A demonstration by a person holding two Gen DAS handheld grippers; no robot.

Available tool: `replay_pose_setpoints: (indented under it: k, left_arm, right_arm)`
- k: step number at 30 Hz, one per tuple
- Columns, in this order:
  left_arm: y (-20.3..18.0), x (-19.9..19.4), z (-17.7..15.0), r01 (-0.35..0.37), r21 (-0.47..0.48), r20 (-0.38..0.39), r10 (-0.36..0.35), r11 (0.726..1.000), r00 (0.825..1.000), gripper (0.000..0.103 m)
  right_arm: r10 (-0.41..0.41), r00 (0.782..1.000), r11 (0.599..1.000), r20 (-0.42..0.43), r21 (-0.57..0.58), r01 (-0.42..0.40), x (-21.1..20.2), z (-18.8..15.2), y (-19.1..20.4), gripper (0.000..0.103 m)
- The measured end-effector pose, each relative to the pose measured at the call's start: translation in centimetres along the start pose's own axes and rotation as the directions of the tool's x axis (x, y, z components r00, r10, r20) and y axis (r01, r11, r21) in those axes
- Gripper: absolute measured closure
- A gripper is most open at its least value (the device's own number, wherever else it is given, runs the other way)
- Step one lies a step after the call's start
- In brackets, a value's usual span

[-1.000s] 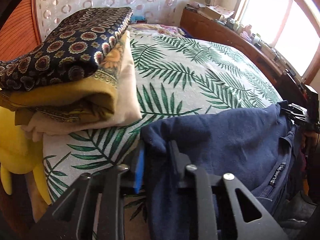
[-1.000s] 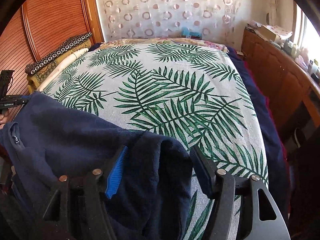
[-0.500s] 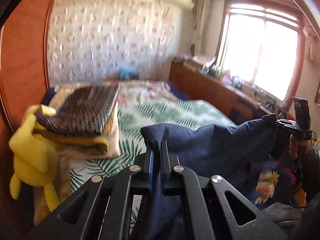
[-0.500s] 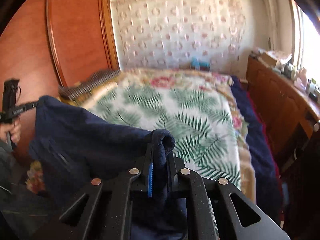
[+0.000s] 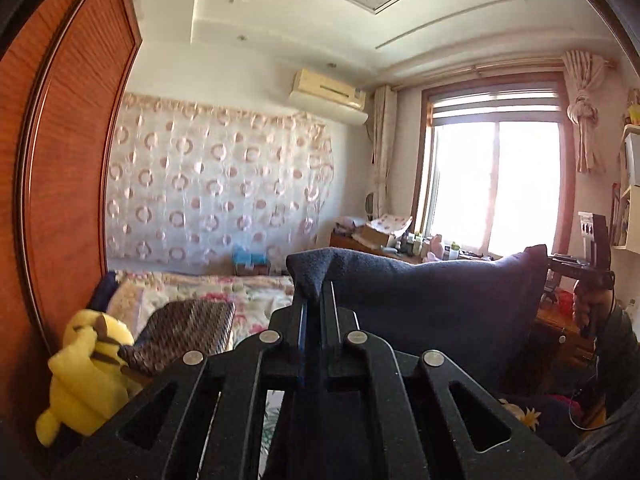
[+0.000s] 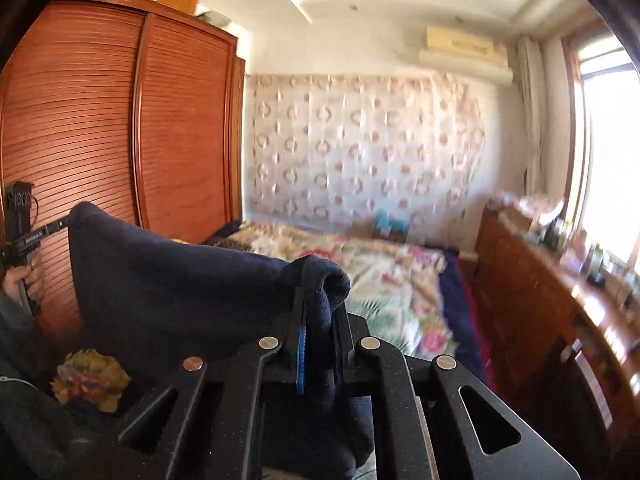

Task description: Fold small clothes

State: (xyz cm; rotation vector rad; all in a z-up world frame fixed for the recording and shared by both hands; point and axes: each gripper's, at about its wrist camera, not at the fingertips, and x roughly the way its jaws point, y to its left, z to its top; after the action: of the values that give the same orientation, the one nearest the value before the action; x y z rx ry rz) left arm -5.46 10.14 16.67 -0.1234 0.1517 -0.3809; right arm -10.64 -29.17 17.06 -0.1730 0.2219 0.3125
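While both tongs [image 5: 316, 300] [image 6: 320, 312] pinch its corners, navy garment [image 5: 432, 304] hangs above bed [image 6: 384, 276].

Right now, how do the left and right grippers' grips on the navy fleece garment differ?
The left gripper pinches a thin pointed corner of the navy fleece garment; the right gripper clamps a thicker rolled fold. Cloth pokes up above the left fingertips and bulges over the right ones. Both are shut on it, holding it stretched up between them.

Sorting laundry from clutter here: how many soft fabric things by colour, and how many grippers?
Navy garment: 1
Yellow plush toy: 1
Dark patterned folded cloth: 1
Grippers, left gripper and right gripper, both clamped on the garment: 2
Total: 5
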Motion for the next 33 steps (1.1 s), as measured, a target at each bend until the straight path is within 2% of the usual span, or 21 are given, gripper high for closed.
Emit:
replay_pose_setpoints:
  k: [6, 10, 13, 16, 19, 20, 21, 22, 23, 25, 26, 28, 31, 33]
  left_arm:
    - [0.3, 2.6, 3.2, -0.032, 0.044, 0.031, 0.030, 0.999, 0.999, 0.097]
    - [1.1, 7.2, 3.5, -0.053, 0.068, -0.014, 0.054, 0.996, 0.998, 0.097]
    - [2.1, 12.1, 1.8, -0.075, 0.079, -0.081, 0.082, 0.994, 0.993, 0.097]
    - [3.7, 18.6, -1.1, -0.099, 0.099, -0.172, 0.115, 0.990, 0.978, 0.097]
    - [5.5, 25.0, -3.9, -0.138, 0.150, -0.209, 0.168, 0.979, 0.963, 0.096]
    - [6.2, 27.1, -4.7, -0.144, 0.167, -0.247, 0.183, 0.975, 0.951, 0.094]
    - [7.1, 29.3, -5.9, -0.160, 0.172, -0.298, 0.206, 0.972, 0.932, 0.092]
    - [7.8, 30.5, -6.8, -0.171, 0.172, -0.322, 0.219, 0.970, 0.921, 0.090]
    - [8.2, 31.1, -7.5, -0.175, 0.166, -0.337, 0.223, 0.971, 0.915, 0.087]
    - [8.3, 30.9, -8.4, -0.152, 0.137, -0.350, 0.191, 0.979, 0.917, 0.064]
    - [8.0, 30.6, -8.8, -0.144, 0.127, -0.354, 0.181, 0.981, 0.918, 0.058]
    - [7.1, 29.8, -9.8, -0.116, 0.118, -0.382, 0.153, 0.986, 0.911, 0.036]
    - [5.7, 28.6, -10.8, -0.074, 0.116, -0.412, 0.115, 0.991, 0.904, 0.028]
    - [4.8, 27.3, -11.7, -0.055, 0.118, -0.429, 0.101, 0.991, 0.898, 0.028]
  right_arm:
    - [-0.021, 0.998, 0.999, 0.056, -0.048, 0.024, -1.4, 2.5, 0.4, 0.094]
    - [-0.057, 0.998, 0.996, 0.036, -0.072, 0.060, 1.9, 2.2, 0.4, 0.094]
    - [-0.091, 0.996, 0.994, -0.014, -0.068, 0.090, 6.3, 1.6, 0.1, 0.093]
    - [-0.111, 0.991, 0.993, -0.080, -0.052, 0.107, 12.3, 1.3, -0.7, 0.093]
    - [-0.144, 0.980, 0.989, -0.137, -0.044, 0.139, 19.2, -0.4, -1.4, 0.093]
    - [-0.165, 0.974, 0.986, -0.153, -0.040, 0.160, 21.6, -1.3, -1.7, 0.093]
    - [-0.174, 0.969, 0.985, -0.175, -0.037, 0.170, 24.0, -2.2, -1.9, 0.090]
    - [-0.179, 0.960, 0.984, -0.217, -0.040, 0.175, 26.8, -3.0, -1.9, 0.080]
    - [-0.195, 0.946, 0.981, -0.258, -0.052, 0.188, 29.0, -3.5, -1.5, 0.069]
    - [-0.236, 0.915, 0.971, -0.326, -0.043, 0.236, 32.7, -5.4, -1.5, 0.060]
    - [-0.238, 0.905, 0.969, -0.353, -0.029, 0.244, 33.8, -6.2, -1.5, 0.060]
    - [-0.220, 0.902, 0.972, -0.372, -0.004, 0.235, 34.9, -7.2, -0.9, 0.059]
    - [-0.197, 0.901, 0.975, -0.386, 0.019, 0.222, 35.1, -8.5, 0.3, 0.053]
    - [-0.188, 0.902, 0.976, -0.389, 0.031, 0.217, 34.2, -9.2, 0.1, 0.048]
